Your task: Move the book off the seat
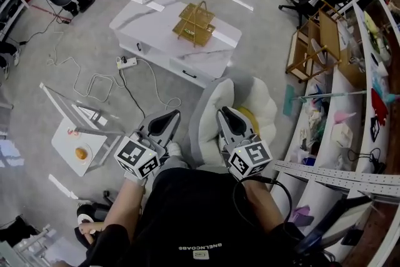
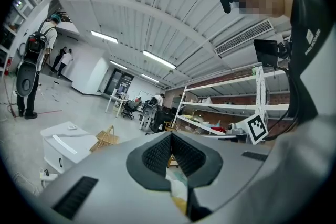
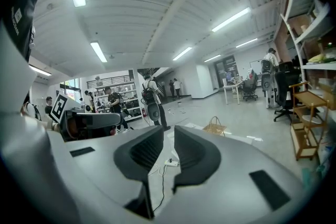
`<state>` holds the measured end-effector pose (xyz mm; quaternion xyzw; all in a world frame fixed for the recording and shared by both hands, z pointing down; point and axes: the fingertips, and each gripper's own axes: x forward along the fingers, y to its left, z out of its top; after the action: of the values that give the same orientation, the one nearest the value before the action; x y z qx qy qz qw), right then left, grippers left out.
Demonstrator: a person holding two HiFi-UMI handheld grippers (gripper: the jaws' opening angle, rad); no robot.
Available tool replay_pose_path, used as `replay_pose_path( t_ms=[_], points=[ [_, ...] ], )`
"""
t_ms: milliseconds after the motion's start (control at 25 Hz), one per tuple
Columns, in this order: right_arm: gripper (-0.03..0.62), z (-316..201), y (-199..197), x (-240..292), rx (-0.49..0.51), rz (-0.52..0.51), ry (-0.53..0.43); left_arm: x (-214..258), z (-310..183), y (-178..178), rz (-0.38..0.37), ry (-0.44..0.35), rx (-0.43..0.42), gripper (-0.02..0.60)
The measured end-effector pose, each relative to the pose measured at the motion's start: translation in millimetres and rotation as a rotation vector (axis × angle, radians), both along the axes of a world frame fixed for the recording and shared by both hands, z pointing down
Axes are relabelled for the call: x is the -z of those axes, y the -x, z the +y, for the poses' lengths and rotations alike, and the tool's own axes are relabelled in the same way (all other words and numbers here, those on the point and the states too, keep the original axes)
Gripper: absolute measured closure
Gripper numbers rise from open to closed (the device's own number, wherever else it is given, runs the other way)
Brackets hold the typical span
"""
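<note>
Book [image 1: 249, 114], only a yellow edge showing, lies on the white seat [image 1: 265, 106] just beside the right gripper [image 1: 224, 114], which partly hides it. That gripper's jaws are drawn together on nothing. The left gripper [image 1: 169, 119], beside the seat, is likewise closed and empty.

Grey floor [image 1: 262, 28], wht low table [image 1: 144, 19]

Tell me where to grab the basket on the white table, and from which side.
Grip the basket by its arched handle. The handle stands upright above the open top, well clear of the slatted sides, and the basket sits flat on the white table. Coming straight down from above, with the jaws closing across the top of the arch, looks best.
</note>
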<state>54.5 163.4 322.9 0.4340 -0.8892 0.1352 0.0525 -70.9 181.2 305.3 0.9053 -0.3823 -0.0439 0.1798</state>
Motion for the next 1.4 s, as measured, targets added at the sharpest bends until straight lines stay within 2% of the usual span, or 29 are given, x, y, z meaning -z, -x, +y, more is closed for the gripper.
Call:
replay_pose_path(
  t_ms=[360,760,1120,1400],
  points=[
    [0.506,1.0,-21.2,-4.8,-0.064,-0.016,0.030,-4.9,-4.7,-31.0,-0.035,0.022,-0.111,0.575],
    [0.368,-0.8,-89.7,-40.8,-0.188,0.001,0.103,-21.9,-16.2,-97.3,-0.083,0.043,-0.237,0.575],
    [0.326,1.4,-159.6,-104.0,-0.313,-0.004,0.248,-66.4,-25.4,-149.5,-0.155,0.118,-0.326,0.574],
    [0.313,9.4,-184.4,-178.6,-0.355,-0.017,0.379,-116.1,-24.3,-166.4,-0.217,0.179,-0.345,0.574]
  ],
)
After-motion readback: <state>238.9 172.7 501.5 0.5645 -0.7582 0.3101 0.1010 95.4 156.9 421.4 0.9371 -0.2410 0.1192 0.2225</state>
